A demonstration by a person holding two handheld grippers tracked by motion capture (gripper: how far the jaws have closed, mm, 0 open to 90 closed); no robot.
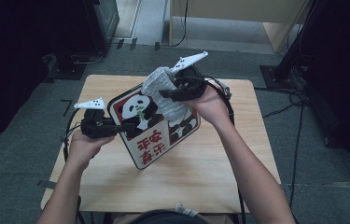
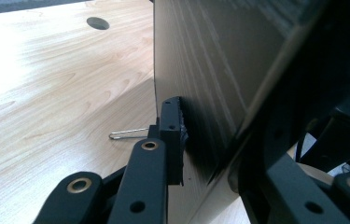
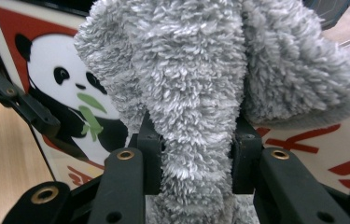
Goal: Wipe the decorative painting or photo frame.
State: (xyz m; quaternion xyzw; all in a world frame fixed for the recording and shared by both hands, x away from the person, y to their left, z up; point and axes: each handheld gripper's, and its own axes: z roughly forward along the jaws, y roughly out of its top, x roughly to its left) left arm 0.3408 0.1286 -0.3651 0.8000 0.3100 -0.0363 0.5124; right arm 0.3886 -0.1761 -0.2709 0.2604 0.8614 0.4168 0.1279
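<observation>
A sign board (image 1: 149, 135) printed with pandas and red characters is held tilted above the wooden table (image 1: 210, 172). My left gripper (image 1: 128, 126) is shut on the board's left edge. In the left gripper view the jaws of my left gripper (image 2: 210, 140) clamp the board's plain back (image 2: 200, 70). My right gripper (image 1: 165, 93) is shut on a fluffy grey cloth (image 1: 163, 88) that lies against the board's upper face. In the right gripper view the cloth (image 3: 200, 70) is bunched between the jaws of my right gripper (image 3: 196, 158), covering part of the panda board (image 3: 56, 74).
A thin metal wire loop (image 2: 126, 134) sticks out beside the left jaw. The table has a round hole (image 2: 98, 22) near its far side. Cables (image 1: 298, 102) run across the grey floor to the right, and dark equipment stands at the back left.
</observation>
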